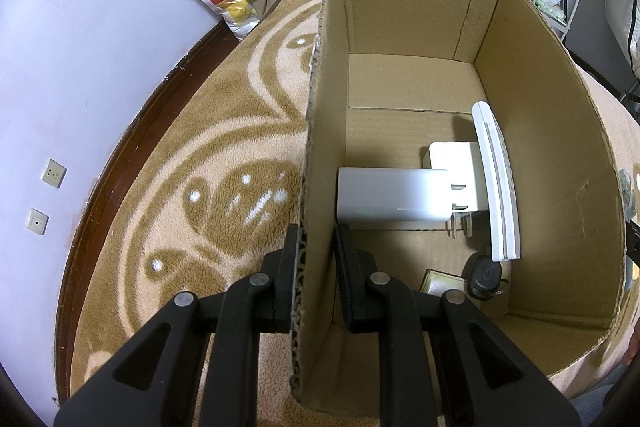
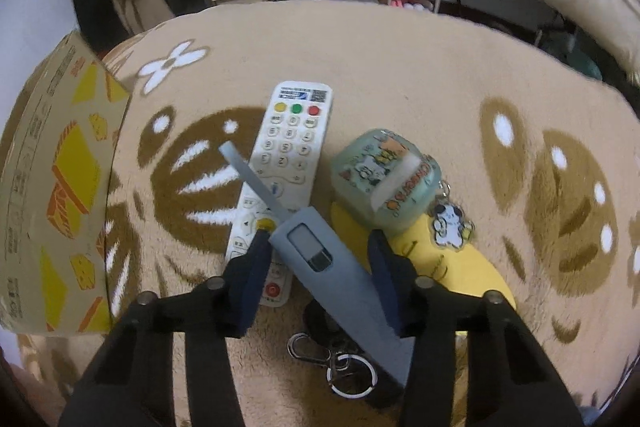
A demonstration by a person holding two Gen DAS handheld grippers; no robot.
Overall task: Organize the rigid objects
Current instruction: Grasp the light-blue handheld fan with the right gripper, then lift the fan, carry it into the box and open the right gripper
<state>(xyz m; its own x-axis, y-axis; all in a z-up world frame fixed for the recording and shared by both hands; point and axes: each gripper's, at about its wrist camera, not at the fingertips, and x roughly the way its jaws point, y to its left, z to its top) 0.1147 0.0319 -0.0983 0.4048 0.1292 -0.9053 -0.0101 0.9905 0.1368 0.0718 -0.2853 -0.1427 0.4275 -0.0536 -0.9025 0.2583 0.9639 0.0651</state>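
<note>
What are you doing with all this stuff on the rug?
Someone is tidying hard things into a cardboard box. The left tool straddles the box's side wall, steadying it. Inside already lie a white charger, a white curved piece and a car key. The right tool is around a grey thermometer, fingers not yet closed on it. A white remote, a yellow board and a green case wait on the rug.

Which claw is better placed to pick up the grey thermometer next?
The right claw: its open fingers already straddle the grey thermometer on the rug. The left claw is busy at the cardboard box wall.
</note>
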